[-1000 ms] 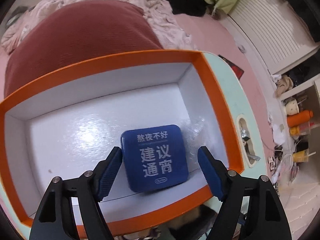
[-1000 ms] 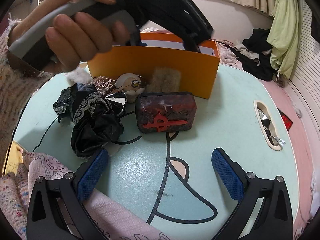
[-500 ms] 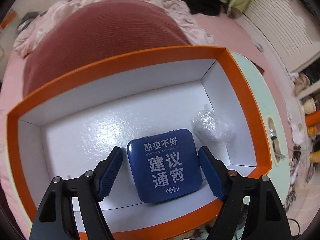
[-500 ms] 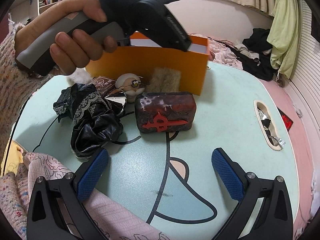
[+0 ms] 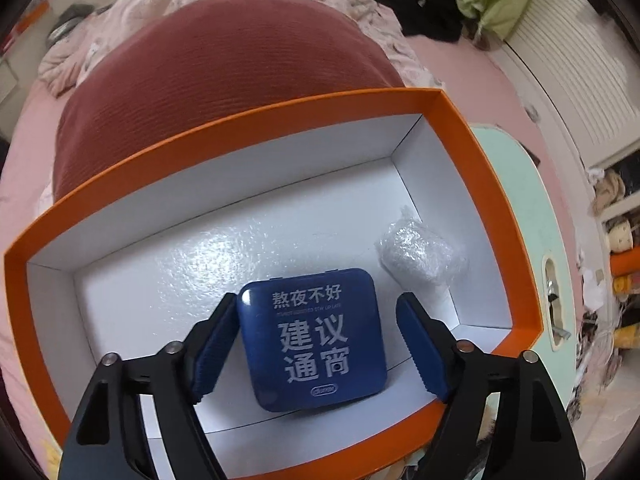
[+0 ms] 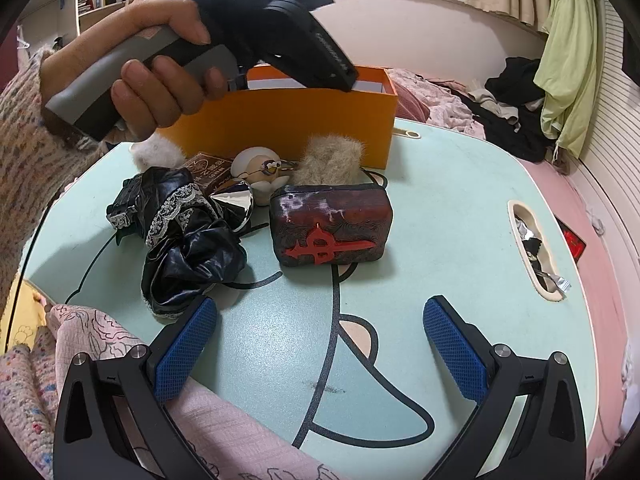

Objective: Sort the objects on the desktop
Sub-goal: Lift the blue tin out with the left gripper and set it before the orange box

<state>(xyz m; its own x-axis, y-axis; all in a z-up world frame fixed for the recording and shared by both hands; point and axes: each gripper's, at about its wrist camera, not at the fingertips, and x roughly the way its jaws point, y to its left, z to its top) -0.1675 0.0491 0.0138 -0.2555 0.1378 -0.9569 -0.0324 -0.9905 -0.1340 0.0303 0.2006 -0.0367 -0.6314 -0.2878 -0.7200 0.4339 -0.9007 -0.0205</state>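
Left gripper (image 5: 316,344) points steeply down into orange box (image 5: 492,184); jaws apart.

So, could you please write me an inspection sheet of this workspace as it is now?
Surface: mint table with cartoon drawing.
Job's things: blue tin and clear wrapped bundle inside orange box; red-black pouch, black lace cloth, fur tuft, small figure on table.
Clutter: clothes on bed behind.
Grippers: left gripper fingers straddle tin, gap at the right finger; right gripper open, empty.
Cables: nothing seen.
Surroundings: bedroom, window, shelves.
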